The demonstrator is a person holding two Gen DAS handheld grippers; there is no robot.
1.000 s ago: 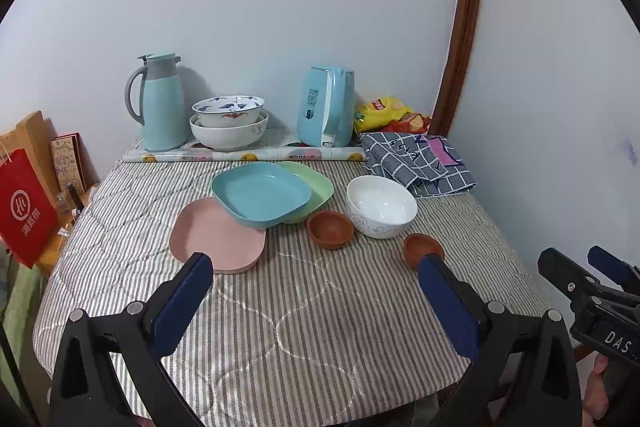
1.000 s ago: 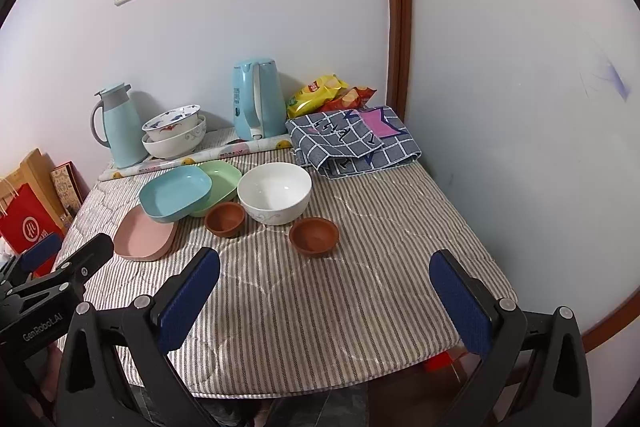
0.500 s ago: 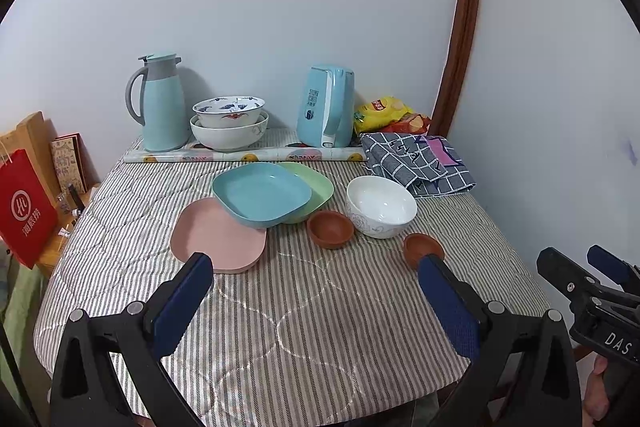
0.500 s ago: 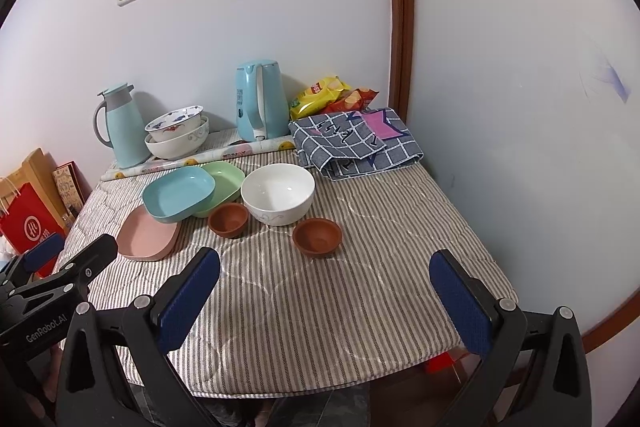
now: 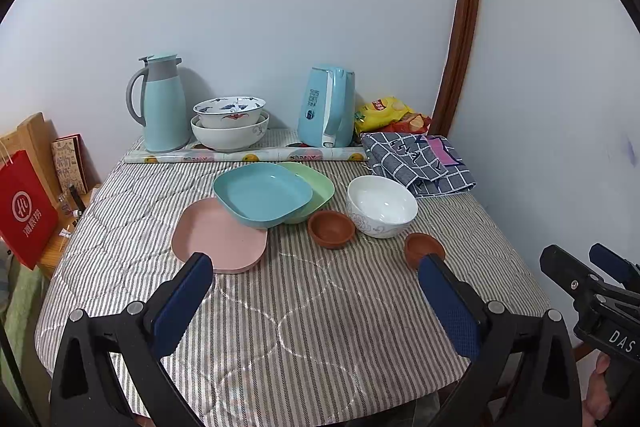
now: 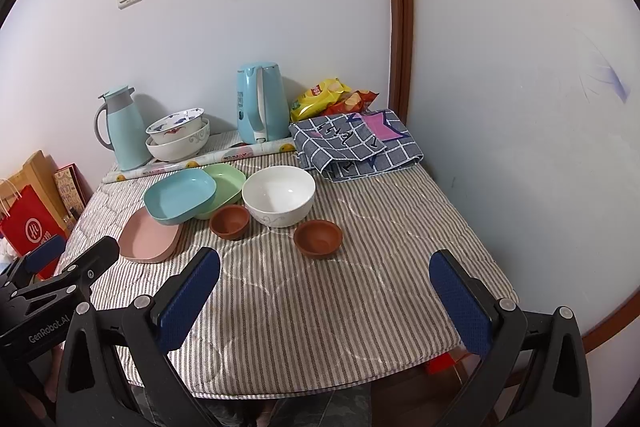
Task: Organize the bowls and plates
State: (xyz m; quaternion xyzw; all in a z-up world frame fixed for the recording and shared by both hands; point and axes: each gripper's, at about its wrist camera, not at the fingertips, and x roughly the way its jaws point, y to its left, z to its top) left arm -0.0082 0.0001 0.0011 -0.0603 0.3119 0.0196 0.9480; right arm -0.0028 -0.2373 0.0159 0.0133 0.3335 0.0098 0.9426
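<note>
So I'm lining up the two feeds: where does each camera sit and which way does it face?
Left wrist: on the left hand-held gripper, near the table's front edge, facing the back wall; its open fingers show, the right one at far right.
Right wrist: on the right hand-held gripper, further right, facing likewise; own fingers, left one lower left.
Shared: white bowl, blue plate.

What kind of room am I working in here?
Probably a home dining corner: a cloth-covered table against the wall, with a kettle, a thermos and chips behind the dishes.
</note>
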